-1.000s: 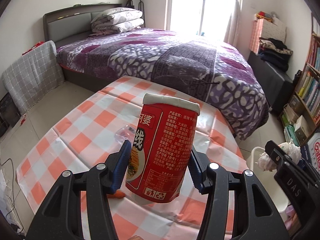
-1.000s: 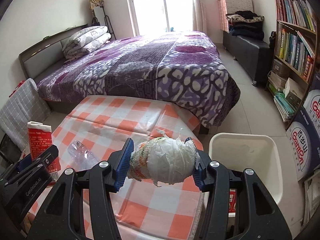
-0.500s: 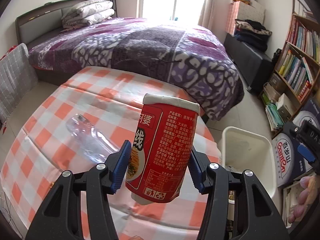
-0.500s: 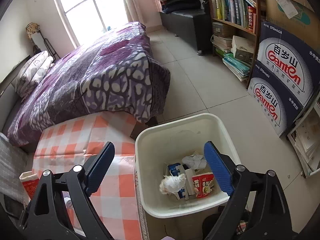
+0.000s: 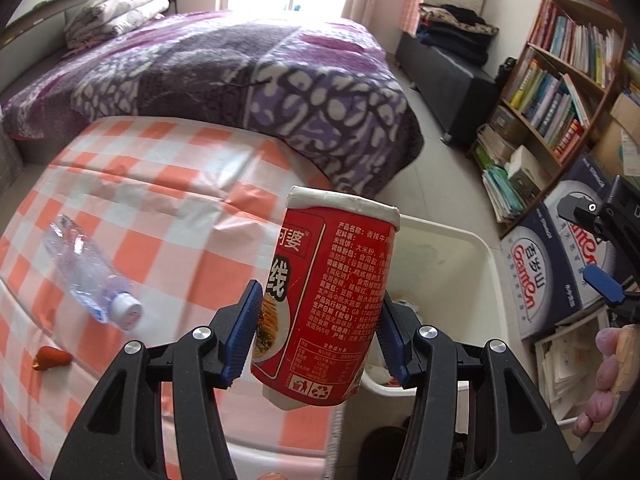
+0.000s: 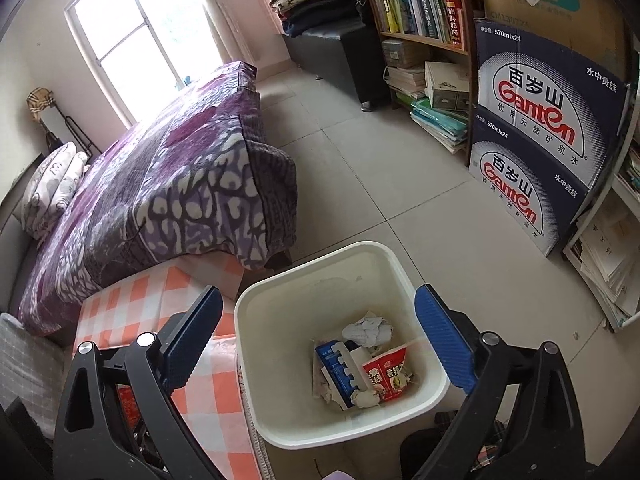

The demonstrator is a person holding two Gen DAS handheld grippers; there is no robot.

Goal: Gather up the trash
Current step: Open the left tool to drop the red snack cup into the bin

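Left wrist view: the left tool (image 5: pixel 316 334) is clamped on a red noodle cup (image 5: pixel 326 300), tall, white-rimmed, printed label facing the camera, held a bit tilted. Compared with a second ago it's swung off the checkered bench (image 5: pixel 160 208) and now hangs over the near edge of the white bin (image 5: pixel 452 240), so the drop looks like the next thing. A clear plastic bottle (image 5: pixel 90 274) and a small orange scrap (image 5: pixel 52 358) are left lying on the bench.

Right wrist view: the right tool (image 6: pixel 318 338) is spread wide with nothing in it, jaws having just been opening above the bin (image 6: pixel 320 258). The wrapped white wad it carried a second ago is gone; crumpled paper (image 6: pixel 368 330), a blue carton (image 6: pixel 340 368) and a red packet (image 6: pixel 386 372) sit at the bottom.
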